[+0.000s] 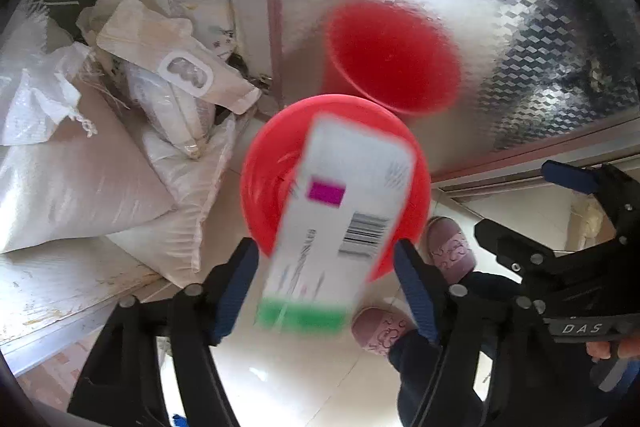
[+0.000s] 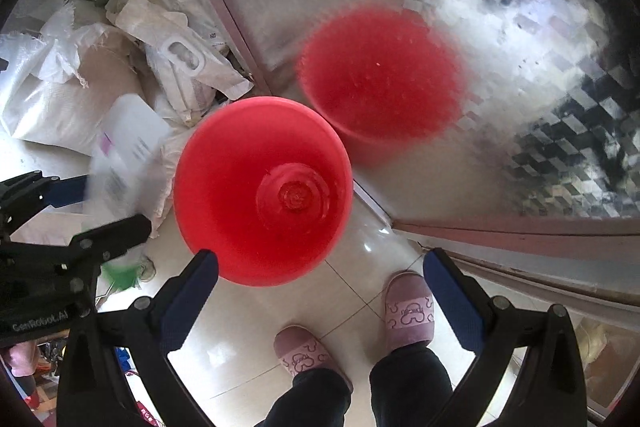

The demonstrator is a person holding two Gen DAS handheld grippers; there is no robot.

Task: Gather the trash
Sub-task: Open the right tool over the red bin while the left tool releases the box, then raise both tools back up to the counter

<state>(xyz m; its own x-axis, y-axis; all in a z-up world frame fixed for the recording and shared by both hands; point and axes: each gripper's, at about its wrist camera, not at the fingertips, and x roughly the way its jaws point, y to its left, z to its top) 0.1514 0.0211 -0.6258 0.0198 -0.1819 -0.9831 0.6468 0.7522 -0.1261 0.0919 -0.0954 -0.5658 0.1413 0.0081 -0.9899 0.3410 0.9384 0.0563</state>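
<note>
Carton [image 1: 340, 219], white with a magenta patch, a barcode and a green end, sits blurred between the left gripper [image 1: 326, 287] fingers, over the red bucket [image 1: 276, 187] mouth; fingers look spread wide with gaps on both sides of the box, so my read is it is released or dropping, not clamped, though blur makes contact hard to call. In the right wrist view the same carton [image 2: 128, 147] shows at 9 o'clock of the bucket [image 2: 264, 191], partly beside the rim, so whether it lands inside is uncertain. Held above the opening probably so the trash falls straight in. Bucket stands on the tiled floor [image 2: 352, 311], inside looks bare down to its ribbed bottom. Right gripper [image 2: 320, 291] hangs at 6 o'clock of the bucket, fingers wide, holding nothing, likely just waiting clear of the drop. Second red shape [image 2: 380, 75] at 1 o'clock of the bucket is, I judge, its reflection in the patterned metal door [image 2: 520, 27]. Pile of white woven sacks [image 1: 80, 167] and crumpled bags [image 1: 176, 67] crowds 9 to 11 o'clock, touching or just beside the bucket; the carton could glance off there. Person's pink slippers [image 2: 408, 311] stand near at 5 to 6 o'clock, door frame [image 2: 500, 231] at 3 o'clock; nothing blocks the mouth itself.
</note>
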